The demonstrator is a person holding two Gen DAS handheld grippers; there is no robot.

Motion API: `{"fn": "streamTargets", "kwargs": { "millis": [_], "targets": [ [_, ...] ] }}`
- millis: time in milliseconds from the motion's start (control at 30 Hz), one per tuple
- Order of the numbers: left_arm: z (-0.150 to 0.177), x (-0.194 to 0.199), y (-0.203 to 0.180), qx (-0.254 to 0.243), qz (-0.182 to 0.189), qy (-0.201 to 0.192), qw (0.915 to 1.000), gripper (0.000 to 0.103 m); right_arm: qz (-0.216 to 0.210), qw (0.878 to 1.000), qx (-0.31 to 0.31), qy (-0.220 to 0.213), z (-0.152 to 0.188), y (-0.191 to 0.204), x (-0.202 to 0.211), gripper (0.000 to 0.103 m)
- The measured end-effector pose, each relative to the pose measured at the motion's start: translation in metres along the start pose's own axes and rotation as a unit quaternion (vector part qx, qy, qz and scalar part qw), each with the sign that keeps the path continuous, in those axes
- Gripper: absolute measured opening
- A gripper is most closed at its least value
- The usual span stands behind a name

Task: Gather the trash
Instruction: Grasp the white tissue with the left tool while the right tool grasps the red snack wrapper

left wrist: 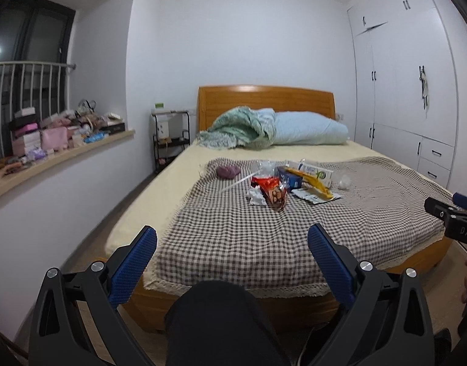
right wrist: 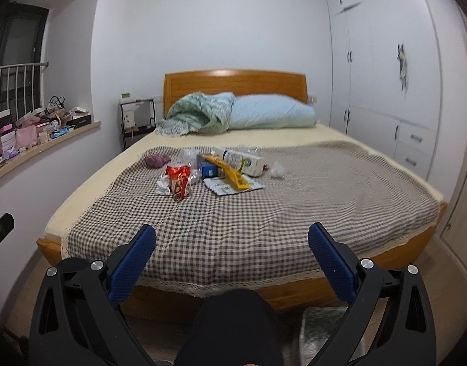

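Filling the room, the wooden bed (left wrist: 203, 113) carries a checked cloth (left wrist: 264, 228), and on that cloth's middle, toward the headboard, lies the trash: a white carton (right wrist: 244, 160), yellow wrapper (right wrist: 230, 174), red snack bag (right wrist: 178, 181) and crumpled tissue (right wrist: 163, 186). Short of the bed's foot, the left gripper (left wrist: 232, 241) and right gripper (right wrist: 232, 239) hang spread wide, holding nothing.

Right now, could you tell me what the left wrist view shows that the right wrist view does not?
Only the left wrist view shows the right gripper at its right edge. Only the right wrist view shows a patterned mat on the floor at the bed's foot. Both share the checked cloth with the trash pile: red snack bag, yellow wrapper, white carton, crumpled tissue. The left gripper is open, empty.
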State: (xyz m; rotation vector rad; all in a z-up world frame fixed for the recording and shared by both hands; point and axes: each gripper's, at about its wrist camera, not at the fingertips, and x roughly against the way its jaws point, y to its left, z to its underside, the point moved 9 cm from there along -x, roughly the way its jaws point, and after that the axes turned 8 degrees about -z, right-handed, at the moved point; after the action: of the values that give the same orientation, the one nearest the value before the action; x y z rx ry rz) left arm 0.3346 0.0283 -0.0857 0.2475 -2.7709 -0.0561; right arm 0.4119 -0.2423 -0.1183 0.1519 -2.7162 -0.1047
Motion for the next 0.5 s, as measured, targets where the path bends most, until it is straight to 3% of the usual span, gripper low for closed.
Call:
{"fn": "streamTargets", "kwargs": {
  "millis": [400, 500],
  "targets": [
    [-0.008, -0.156, -0.022, -0.001, -0.005, 0.053, 0.9986, 0.096, 0.006, 0.998, -0.059, 0.023, -0.017, -0.024, -0.135, 0.096],
    [-0.007, -0.197, -0.023, 0.004, -0.004, 0.064, 0.9979, 0.096, -0.017, 0.997, -0.074, -0.003, -0.026, -0.022, -0.171, 0.096]
  ]
}}
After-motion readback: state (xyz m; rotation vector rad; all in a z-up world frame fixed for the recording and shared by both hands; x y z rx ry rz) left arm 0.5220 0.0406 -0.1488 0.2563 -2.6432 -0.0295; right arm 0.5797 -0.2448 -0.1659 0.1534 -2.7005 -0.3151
